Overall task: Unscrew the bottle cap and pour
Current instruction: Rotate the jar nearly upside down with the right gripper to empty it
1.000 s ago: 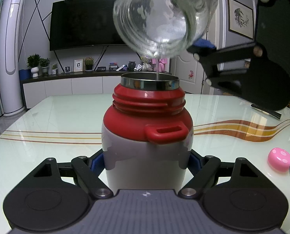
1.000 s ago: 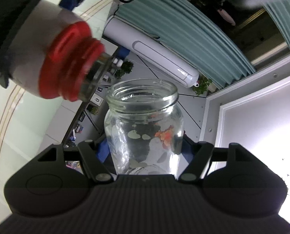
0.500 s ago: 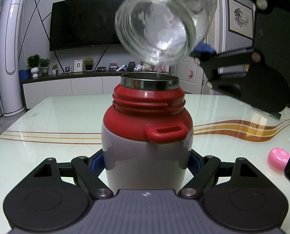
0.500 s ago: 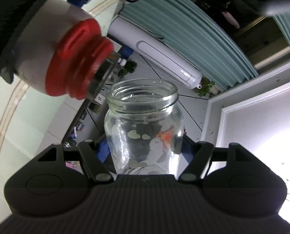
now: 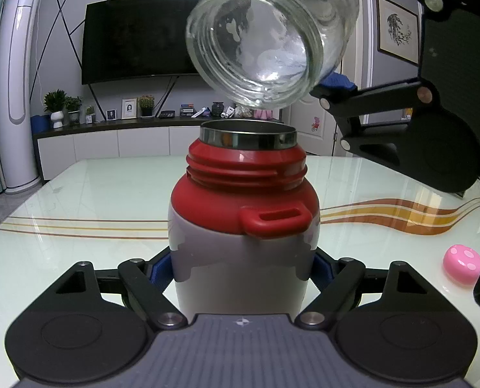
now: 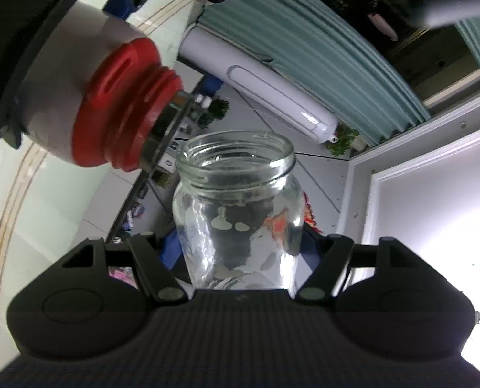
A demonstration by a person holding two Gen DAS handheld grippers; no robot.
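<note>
My left gripper [image 5: 243,268] is shut on a white flask with a red collar [image 5: 243,226], upright on the glass table, its steel mouth open and uncapped. My right gripper [image 6: 240,242] is shut on a clear glass jar [image 6: 238,213]. In the left wrist view the jar [image 5: 265,38] hangs tilted, mouth down, just above and slightly right of the flask's mouth, with a little water at its base. No stream shows. In the right wrist view the flask [image 6: 104,97] lies at upper left, close to the jar's rim.
A pink mushroom-shaped object [image 5: 463,265] lies on the glass table [image 5: 78,226] at the right. The right gripper's black body [image 5: 433,135] fills the upper right of the left wrist view. A TV, cabinet and floor air conditioner stand behind the table.
A thin stream fell from the jar into the flask one second ago; it has stopped. The jar has lifted and tilted back a little to the right. The flask has not moved.
</note>
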